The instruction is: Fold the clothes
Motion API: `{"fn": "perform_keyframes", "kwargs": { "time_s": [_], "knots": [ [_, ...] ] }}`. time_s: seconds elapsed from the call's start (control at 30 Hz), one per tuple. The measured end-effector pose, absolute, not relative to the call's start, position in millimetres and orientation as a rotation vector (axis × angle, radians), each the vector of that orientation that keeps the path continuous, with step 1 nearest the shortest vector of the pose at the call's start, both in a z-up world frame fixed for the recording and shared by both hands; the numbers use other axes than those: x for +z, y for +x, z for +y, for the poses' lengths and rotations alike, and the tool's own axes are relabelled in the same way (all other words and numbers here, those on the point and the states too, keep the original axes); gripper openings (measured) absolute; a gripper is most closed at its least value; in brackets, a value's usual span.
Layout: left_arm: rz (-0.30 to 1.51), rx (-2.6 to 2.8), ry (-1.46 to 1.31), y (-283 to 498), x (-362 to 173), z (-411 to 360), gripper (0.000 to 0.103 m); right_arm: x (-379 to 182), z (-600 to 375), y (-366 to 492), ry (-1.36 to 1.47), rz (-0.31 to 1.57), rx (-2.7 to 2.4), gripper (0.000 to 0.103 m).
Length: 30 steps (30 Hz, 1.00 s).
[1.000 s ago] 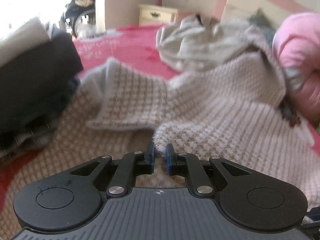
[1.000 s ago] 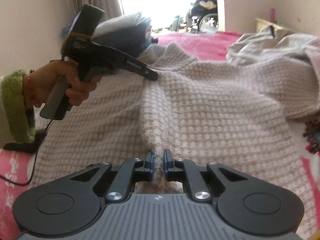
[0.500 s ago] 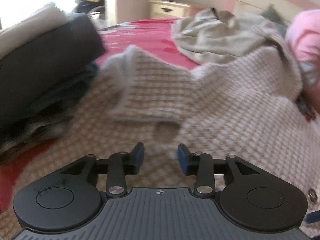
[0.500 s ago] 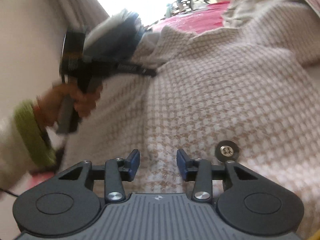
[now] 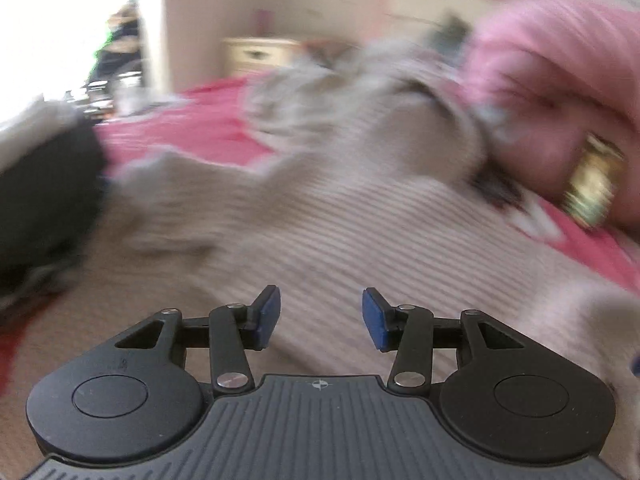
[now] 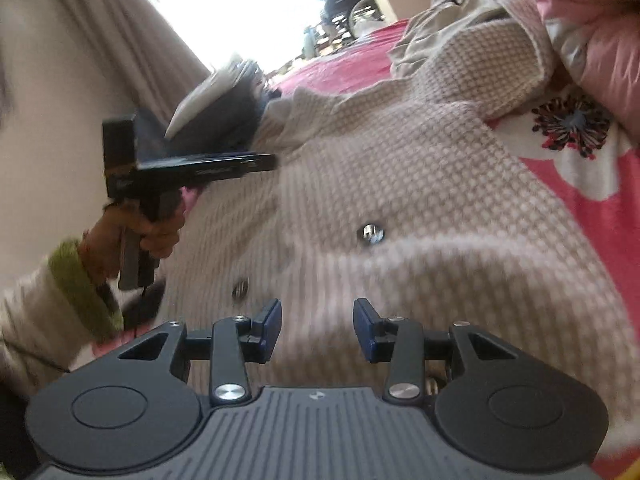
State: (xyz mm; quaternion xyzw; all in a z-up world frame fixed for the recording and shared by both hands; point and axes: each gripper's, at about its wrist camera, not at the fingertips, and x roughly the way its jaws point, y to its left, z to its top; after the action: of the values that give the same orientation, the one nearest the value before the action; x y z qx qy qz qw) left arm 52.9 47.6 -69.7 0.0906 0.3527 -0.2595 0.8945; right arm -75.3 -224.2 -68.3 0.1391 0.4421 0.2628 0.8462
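Garment: beige-and-white checked knit cardigan (image 6: 420,200) with round metal snap buttons lay spread across the red floral bedspread (image 6: 592,200), filling the middle of both wrist views.
Fold state: one ridge of cloth ran across the cardigan just ahead of the right gripper, so a first fold seemed laid; the far sleeve (image 6: 500,56) trailed up toward the pink quilted bedding (image 6: 592,28), loose and unfolded.
Left gripper: left gripper (image 5: 320,314) hung above the knit with its blue pads well apart and nothing between them; seen from the right wrist (image 6: 264,162), it pointed over the cardigan's far edge, held by a hand (image 6: 144,232) in a green-cuffed sleeve.
Right gripper: right gripper (image 6: 318,330) likewise stood partly spread over the cloth, with no fabric pinched between its blue pads.
Done: a stack of folded dark and white clothes (image 6: 216,108) sat at the bed's far side, beside the cardigan's edge, which suggested earlier garments were finished.
Left to do: the cardigan probably needed its sleeve brought in and further folds before joining the stack; a crumpled pale grey garment (image 5: 320,92) beyond it lay unfolded and untouched.
Uncertain: the left wrist view was heavily blurred, so the fold's neatness there could not be told.
Overall: roughly mid-task, by the look of it.
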Motion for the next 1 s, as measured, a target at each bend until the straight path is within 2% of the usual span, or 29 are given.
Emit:
{"fn": "perform_keyframes", "kwargs": {
  "time_s": [0.2,0.53,0.57,0.63,0.67,0.7,1.0],
  "knots": [
    [0.740,-0.622,0.461,0.7,-117.6,-2.5,0.046,-76.2,-209.2,-128.0,0.094,0.985,0.557,0.043],
    [0.665,-0.553,0.531,-5.2,-124.1,0.2,0.048,-98.7,-166.0,-170.1,-0.310,1.001,0.547,0.042],
    [0.663,-0.551,0.527,-4.7,-124.6,2.0,0.049,-102.7,-166.7,-169.5,-0.316,1.009,0.536,0.040],
    [0.657,-0.546,0.521,-4.3,-125.6,3.6,0.050,-109.4,-167.3,-169.0,-0.336,1.020,0.511,0.024],
    [0.651,-0.543,0.525,-4.3,-126.3,4.6,0.050,-109.6,-167.7,-170.8,-0.343,1.013,0.496,0.010],
    [0.643,-0.540,0.534,-4.4,-126.7,5.2,0.051,-107.2,-168.6,-172.8,-0.347,0.999,0.485,0.006],
    [0.572,-0.526,0.644,0.5,-129.9,9.9,0.051,-86.9,-168.4,-181.5,-0.363,1.000,0.532,0.005]
  ]
}}
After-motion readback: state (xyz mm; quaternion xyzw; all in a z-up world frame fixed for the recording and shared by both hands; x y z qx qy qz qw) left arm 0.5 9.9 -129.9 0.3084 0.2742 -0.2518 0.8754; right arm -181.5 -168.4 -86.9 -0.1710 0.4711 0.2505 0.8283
